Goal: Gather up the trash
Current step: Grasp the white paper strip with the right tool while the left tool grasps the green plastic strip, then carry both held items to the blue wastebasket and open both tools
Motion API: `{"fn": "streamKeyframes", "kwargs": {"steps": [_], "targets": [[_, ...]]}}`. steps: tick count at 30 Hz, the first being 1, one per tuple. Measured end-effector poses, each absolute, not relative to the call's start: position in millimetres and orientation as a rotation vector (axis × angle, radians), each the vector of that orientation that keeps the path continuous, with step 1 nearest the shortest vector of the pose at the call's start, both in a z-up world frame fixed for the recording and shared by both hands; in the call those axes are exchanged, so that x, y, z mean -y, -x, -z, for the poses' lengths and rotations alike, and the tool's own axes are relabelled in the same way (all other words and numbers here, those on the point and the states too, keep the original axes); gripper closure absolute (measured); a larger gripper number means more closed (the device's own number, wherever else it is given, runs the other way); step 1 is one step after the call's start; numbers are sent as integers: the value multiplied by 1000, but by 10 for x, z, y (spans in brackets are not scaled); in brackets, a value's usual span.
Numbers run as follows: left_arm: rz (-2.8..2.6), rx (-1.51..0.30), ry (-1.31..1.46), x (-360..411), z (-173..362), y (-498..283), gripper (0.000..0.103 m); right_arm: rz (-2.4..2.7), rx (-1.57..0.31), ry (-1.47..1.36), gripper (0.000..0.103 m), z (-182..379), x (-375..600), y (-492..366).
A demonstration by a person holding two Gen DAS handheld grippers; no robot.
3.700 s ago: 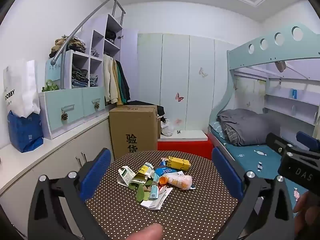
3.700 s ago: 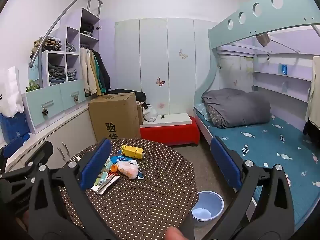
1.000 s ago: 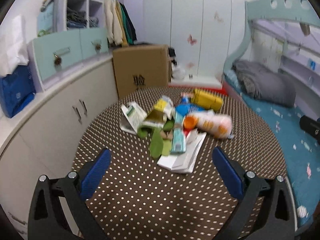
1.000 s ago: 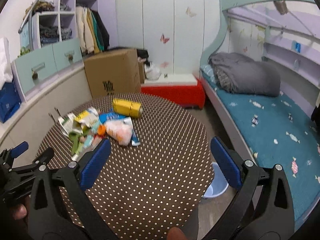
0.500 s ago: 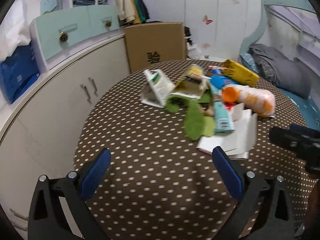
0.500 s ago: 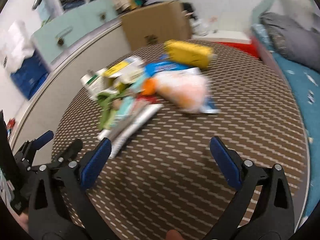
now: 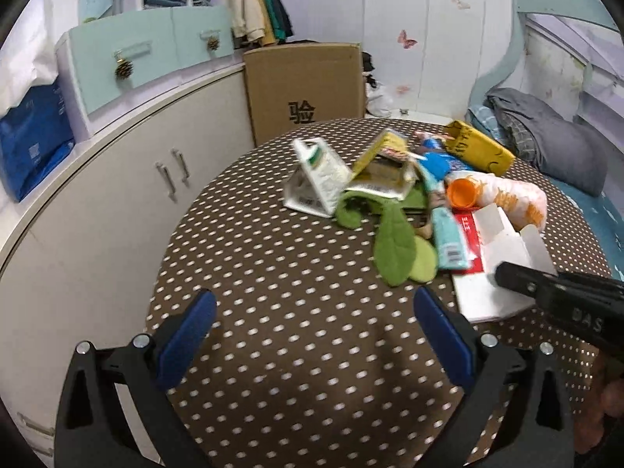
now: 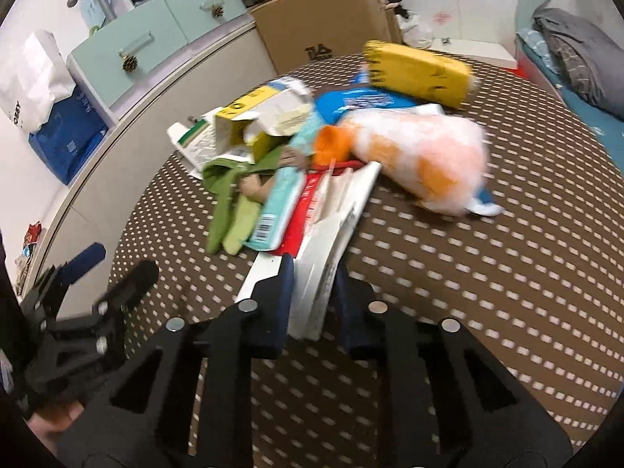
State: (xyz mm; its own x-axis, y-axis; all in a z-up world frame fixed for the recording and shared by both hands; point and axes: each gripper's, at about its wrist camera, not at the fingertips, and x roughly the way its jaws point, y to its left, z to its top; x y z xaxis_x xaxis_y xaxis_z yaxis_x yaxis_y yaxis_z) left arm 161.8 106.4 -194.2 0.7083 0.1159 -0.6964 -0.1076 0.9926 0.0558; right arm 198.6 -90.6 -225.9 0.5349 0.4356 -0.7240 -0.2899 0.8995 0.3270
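Trash lies in a heap on your round brown table with white dots (image 7: 296,265). In the left view, your left gripper (image 7: 312,327) hangs wide open over bare cloth, holding nothing.

In the right view, your right gripper (image 8: 312,292) is closing on the near edge of the flat white and red cardboard box (image 8: 331,214), which sits between its blue pads.

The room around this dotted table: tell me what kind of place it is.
Most likely a child's bedroom in a home. A bunk bed with a grey blanket stands on one side, butterfly decals mark the wardrobe doors, and clothes hang by the shelves.
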Motion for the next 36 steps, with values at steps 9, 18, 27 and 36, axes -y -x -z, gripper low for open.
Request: {"fn": "streamKeyframes", "kwargs": {"steps": [9, 18, 27, 36], "targets": [[-81, -801, -80, -794, 2002, -1985, 4, -390, -873, -174, 89, 2164, 1353, -1801], [-41, -886, -42, -895, 2143, -2595, 40, -417, -872, -203, 90, 2190, 1507, -1701], [90, -864, 117, -972, 2110, -2363, 98, -413, -831, -194, 93, 2075, 1621, -1548], [96, -763, 126, -973, 1809, -1772, 98, -408, -767, -191, 93, 1861, 1790, -1419]]}}
